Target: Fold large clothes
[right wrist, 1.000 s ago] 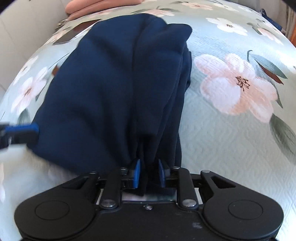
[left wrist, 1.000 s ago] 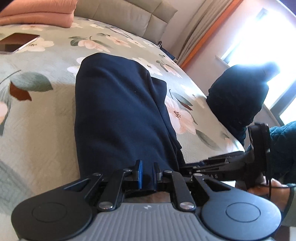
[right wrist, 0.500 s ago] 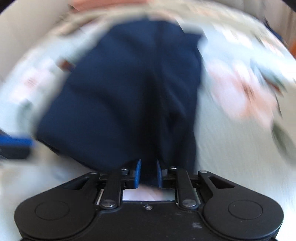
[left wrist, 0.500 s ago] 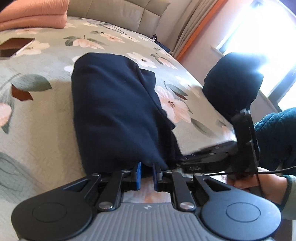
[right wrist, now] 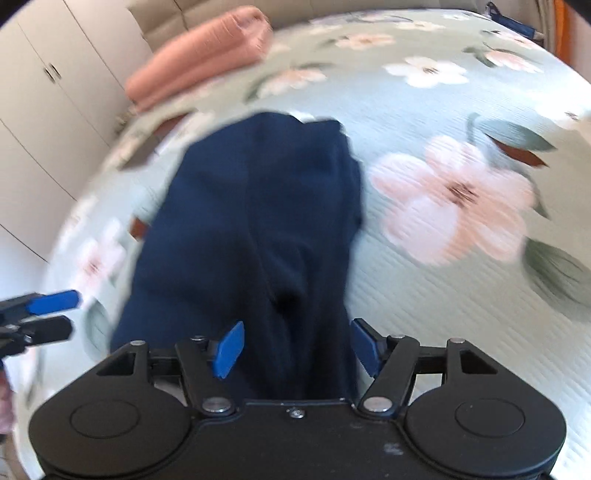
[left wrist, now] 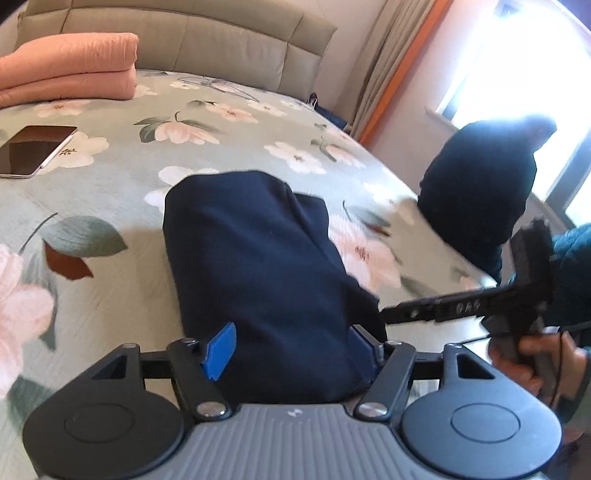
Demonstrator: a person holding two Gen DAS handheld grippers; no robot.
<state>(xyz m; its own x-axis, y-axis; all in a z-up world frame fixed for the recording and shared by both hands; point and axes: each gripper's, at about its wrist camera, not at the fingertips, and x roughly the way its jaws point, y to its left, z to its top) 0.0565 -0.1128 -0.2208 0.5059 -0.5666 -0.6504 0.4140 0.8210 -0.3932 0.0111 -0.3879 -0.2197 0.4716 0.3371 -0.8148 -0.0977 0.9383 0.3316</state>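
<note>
A folded navy blue garment [left wrist: 258, 266] lies on the floral bedspread [left wrist: 110, 173], its near edge towards me. My left gripper [left wrist: 291, 345] is open, its blue pads spread to either side of the garment's near edge. My right gripper [right wrist: 297, 345] is open too, jaws spread around the same near edge of the garment [right wrist: 258, 221]. The right gripper also shows in the left wrist view [left wrist: 461, 304], held by a hand at the right. The left gripper's blue fingertips [right wrist: 55, 301] show at the left of the right wrist view.
A folded pink blanket [left wrist: 70, 74] lies by the padded headboard [left wrist: 184, 33]. A tablet [left wrist: 33, 149] lies on the bed at the left. Another dark garment [left wrist: 480, 199] is at the bed's right edge near the window. White wardrobe doors [right wrist: 40, 110] stand at the left.
Both grippers were shut on the garment's near edge; both have opened and let it go. Both have drawn back and up, so more of the bed shows.
</note>
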